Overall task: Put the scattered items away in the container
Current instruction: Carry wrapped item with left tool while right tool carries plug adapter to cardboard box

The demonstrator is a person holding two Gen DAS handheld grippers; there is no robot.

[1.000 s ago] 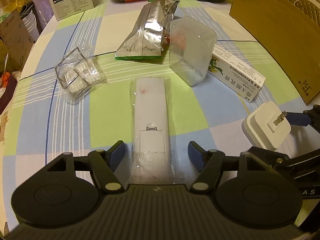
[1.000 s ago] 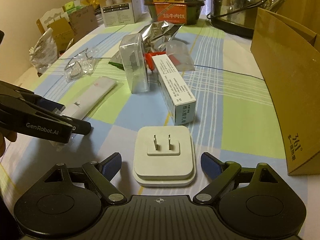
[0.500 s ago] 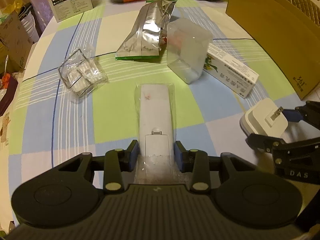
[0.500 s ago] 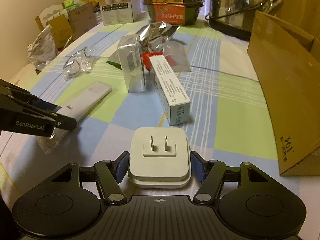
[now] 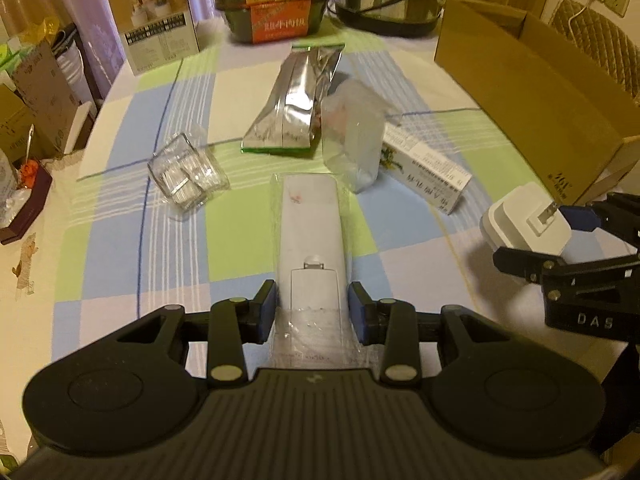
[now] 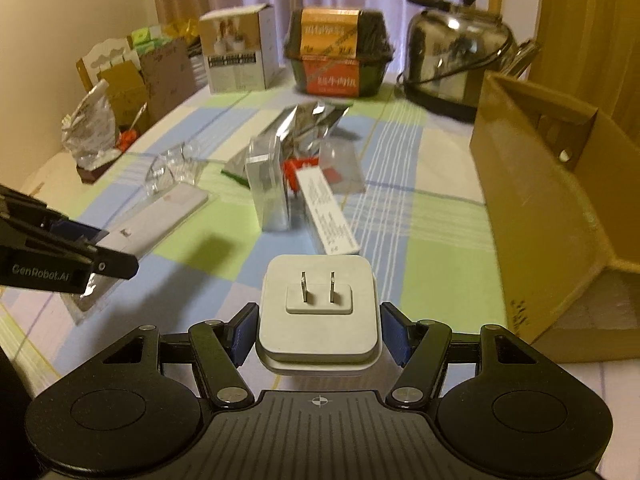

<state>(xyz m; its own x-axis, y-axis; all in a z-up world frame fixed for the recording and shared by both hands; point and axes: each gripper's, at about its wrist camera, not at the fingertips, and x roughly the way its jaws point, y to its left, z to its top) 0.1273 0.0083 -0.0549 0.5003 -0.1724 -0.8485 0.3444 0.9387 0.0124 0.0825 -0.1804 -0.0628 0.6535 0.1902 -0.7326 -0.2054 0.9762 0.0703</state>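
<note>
Both your tongs were spread a second ago; now the left tongs (image 5: 312, 306) pinch the bagged remote (image 5: 311, 240) and the right tongs (image 6: 318, 330) pinch the plug adapter (image 6: 318, 308), both lifted off the tabletop (image 5: 120, 240), so next stop's the cardboard box (image 6: 560, 208).

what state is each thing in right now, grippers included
left gripper: jaws shut on the bagged remote
bagged remote: gripped at its near end
right gripper: jaws shut on the white plug adapter
white plug adapter: held, prongs up
cardboard box: open
foil pouch: lying flat
medicine carton: lying on its side
</note>
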